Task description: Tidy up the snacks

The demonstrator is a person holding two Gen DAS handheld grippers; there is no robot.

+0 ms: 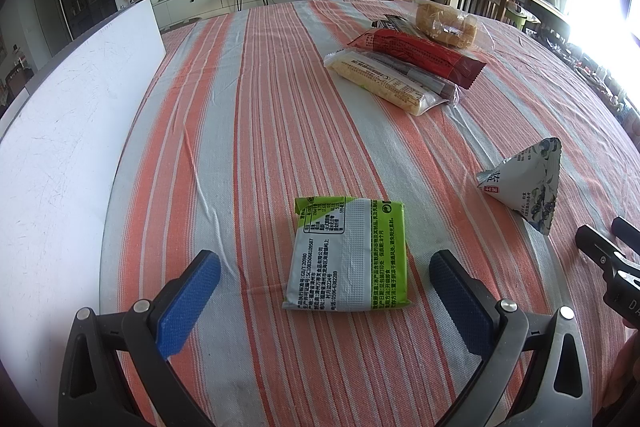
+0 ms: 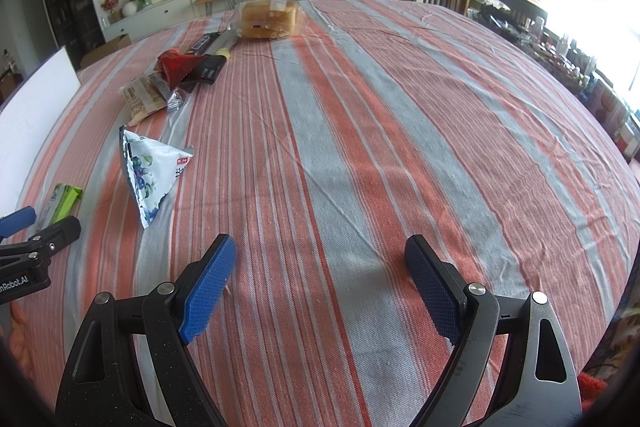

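Green pkt [image 1: 349, 255]: lies flat on striped cloth [image 1: 260, 107], between left gripper [image 1: 324, 279] pads, untouched.
Handling: judged light, crinkly, slippery; best pinched across side edges.
Jaws: both grippers spread wide, empty; right gripper [image 2: 320, 283] over bare cloth.

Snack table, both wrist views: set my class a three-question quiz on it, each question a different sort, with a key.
1. True or false: the left gripper is shut on the green-and-white packet.
2. Which snack lies farthest from the grippers? A. triangular blue-flowered pouch B. bagged bread C. red wrapper
3. Fill in: the right gripper hangs open over bare ______ tablecloth.

Key: 1 false, it is open, with the packet lying between its fingers. 2 B. 3 striped.
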